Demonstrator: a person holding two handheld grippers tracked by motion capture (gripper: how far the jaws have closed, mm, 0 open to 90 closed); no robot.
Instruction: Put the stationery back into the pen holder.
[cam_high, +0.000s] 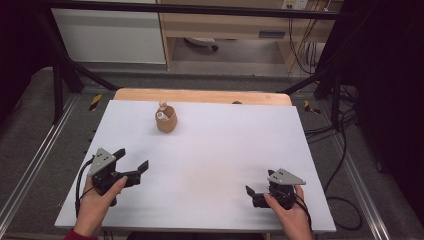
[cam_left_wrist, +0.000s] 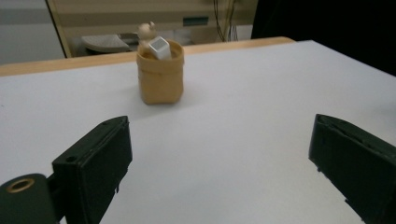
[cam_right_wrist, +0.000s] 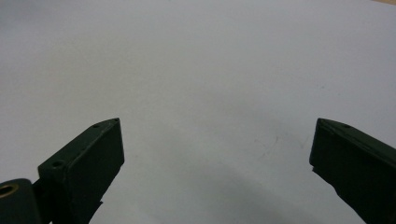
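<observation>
Black jaws of the left gripper (cam_left_wrist: 219, 154) are spread wide, empty, aimed at the tan pouch (cam_left_wrist: 160, 74) holding a white tube, far across the table (cam_high: 210, 165); nothing is grasped yet. Likewise released is the right gripper (cam_high: 256, 194).

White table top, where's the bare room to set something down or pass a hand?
Nearly all of the white table top is bare: the wide middle between the left gripper and right gripper, both open and holding nothing, and the whole right side. The one occupied spot is far left of centre, where the tan pouch stands with a white block in it.
</observation>
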